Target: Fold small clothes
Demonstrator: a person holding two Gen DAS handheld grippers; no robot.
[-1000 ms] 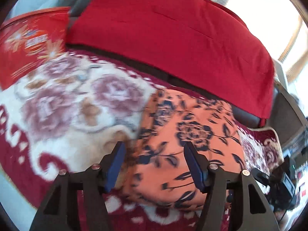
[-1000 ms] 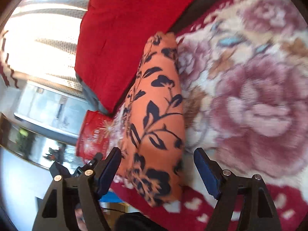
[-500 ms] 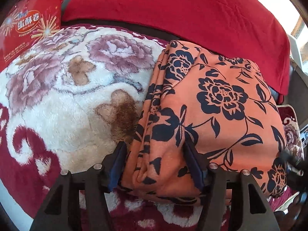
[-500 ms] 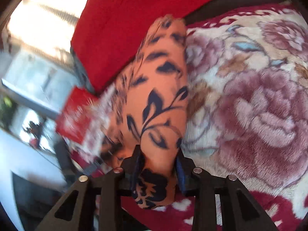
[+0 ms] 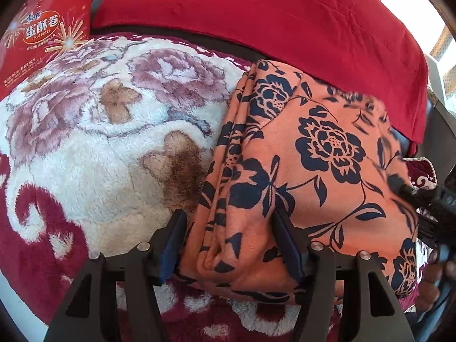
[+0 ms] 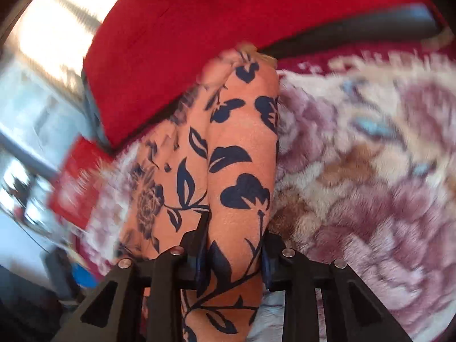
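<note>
Right gripper (image 6: 232, 253) jaws just closed on the garment (image 5: 299, 171) near edge. Left gripper (image 5: 230, 242) jaws open, straddling its layered corner. Soft, light, floppy; grab folded edges. Lies on blanket (image 5: 85, 142), near red cushion (image 5: 285, 14).

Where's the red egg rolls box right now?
In the left wrist view, the red egg rolls box stands at the upper left, at the far edge of the fluffy floral blanket, left of the red cushion.

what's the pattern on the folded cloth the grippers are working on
Orange with dark navy flowers and leaves; the folded cloth shows best in the left wrist view.
</note>
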